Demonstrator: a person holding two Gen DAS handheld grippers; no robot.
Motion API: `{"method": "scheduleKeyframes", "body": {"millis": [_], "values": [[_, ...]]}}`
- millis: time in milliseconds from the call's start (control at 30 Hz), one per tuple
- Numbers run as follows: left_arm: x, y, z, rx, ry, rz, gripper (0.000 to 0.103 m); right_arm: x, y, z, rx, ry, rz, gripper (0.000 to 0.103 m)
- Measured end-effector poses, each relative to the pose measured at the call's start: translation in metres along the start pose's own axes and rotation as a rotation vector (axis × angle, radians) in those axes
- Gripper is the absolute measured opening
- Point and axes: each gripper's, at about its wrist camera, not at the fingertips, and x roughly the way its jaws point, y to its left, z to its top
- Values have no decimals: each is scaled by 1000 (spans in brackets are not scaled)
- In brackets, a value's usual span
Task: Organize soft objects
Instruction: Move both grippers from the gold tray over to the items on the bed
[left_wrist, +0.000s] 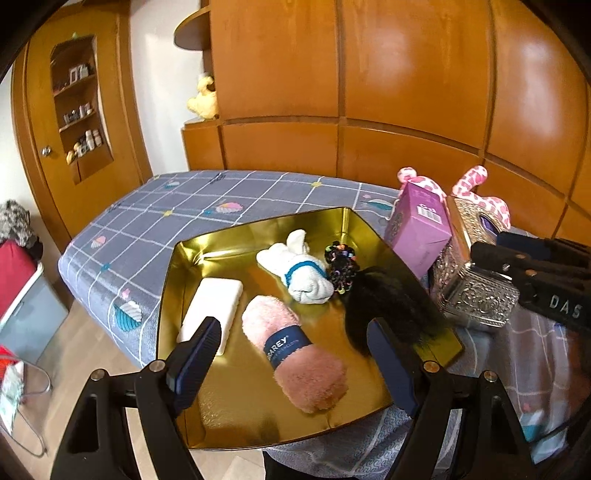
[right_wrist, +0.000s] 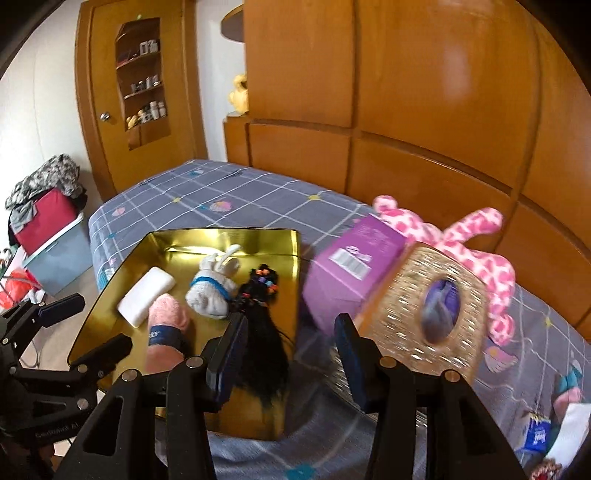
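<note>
Where motion blurs, tissue box (right_wrist: 424, 314) smeared

Lighting bright and warm; my left view sharp, my right view motion-blurred.

Daylight glares in broad white patches on the glossy wooden wardrobe panels (left_wrist: 424, 74), and the gold tray (left_wrist: 258, 406) mirrors it, throwing bright reflections along its far wall. Under my left gripper (left_wrist: 291, 354) the rolled pink towel (left_wrist: 295, 354) casts a soft shadow on the tray floor. In my right view the ornate tissue box (right_wrist: 424, 302), purple box (right_wrist: 354, 273) and pink plush toy (right_wrist: 480, 258) are smeared. Both fisheye pictures bow straight edges and darken to black at the corners.
</note>
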Motion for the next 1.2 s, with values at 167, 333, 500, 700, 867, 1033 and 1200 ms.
{"method": "scheduleKeyframes", "body": {"millis": [167,333,500,700,867,1033,1200], "values": [[-7,-13,1,45,-27,-1,82,-15,-26,-9,43,-15,-43,49],[-12,-26,1,80,-35,-15,82,-34,-63,-19,110,-35,-102,49],[-13,-44,0,122,-34,-33,82,-54,-105,-31,168,-47,-183,49],[-17,-68,1,186,-41,-63,82,-81,-157,-51,258,-56,-279,49],[-19,-90,1,240,-47,-92,82,-107,-198,-70,343,-71,-354,49],[-20,-118,1,309,-49,-149,82,-134,-239,-89,434,-89,-442,49],[-23,-156,0,400,-53,-236,82,-165,-283,-114,567,-135,-547,49]]}}
